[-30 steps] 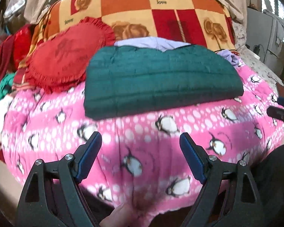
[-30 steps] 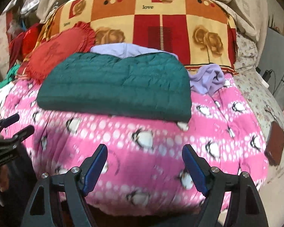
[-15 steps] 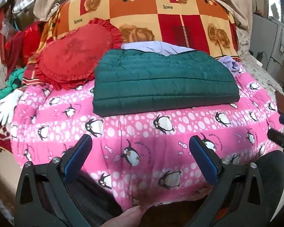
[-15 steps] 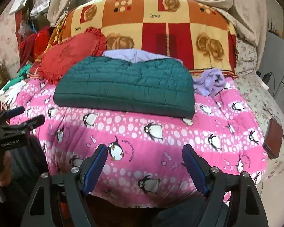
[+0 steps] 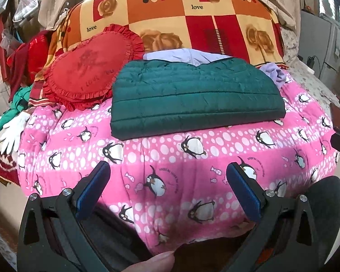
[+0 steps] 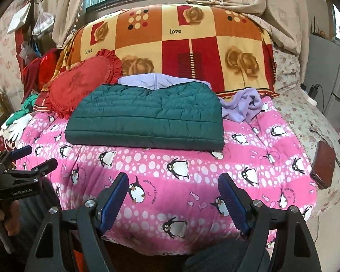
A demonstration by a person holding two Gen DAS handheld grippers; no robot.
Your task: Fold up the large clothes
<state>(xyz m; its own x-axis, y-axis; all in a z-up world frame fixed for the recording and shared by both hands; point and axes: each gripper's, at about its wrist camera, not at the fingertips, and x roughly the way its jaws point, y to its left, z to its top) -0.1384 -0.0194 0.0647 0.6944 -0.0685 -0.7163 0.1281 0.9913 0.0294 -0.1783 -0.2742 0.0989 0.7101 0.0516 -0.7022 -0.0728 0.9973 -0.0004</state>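
A dark green quilted jacket (image 5: pixel 192 97) (image 6: pixel 147 117) lies folded into a flat rectangle on the pink penguin blanket (image 5: pixel 170 158) (image 6: pixel 192 172). A lilac garment (image 5: pixel 181 55) (image 6: pixel 242 106) pokes out behind it and at its right end. My left gripper (image 5: pixel 167 166) hangs open and wide above the blanket's front edge, nothing between its blue pads. It also shows at the left edge of the right wrist view (image 6: pixel 34 158). My right gripper (image 6: pixel 173 176) is open and empty too, well short of the jacket.
A red heart-shaped frilled cushion (image 5: pixel 90 68) leans left of the jacket. Behind stands a high orange and red checked blanket pile (image 6: pixel 181 45). White gloves (image 5: pixel 11 129) lie at the bed's left edge, a brown wallet (image 6: pixel 324 165) at the right. A fingertip (image 5: pixel 156 263) shows below.
Both grippers have drawn back and up from the bed, so the jacket looks smaller and farther. The left jaws have spread wider. The jacket has not moved.
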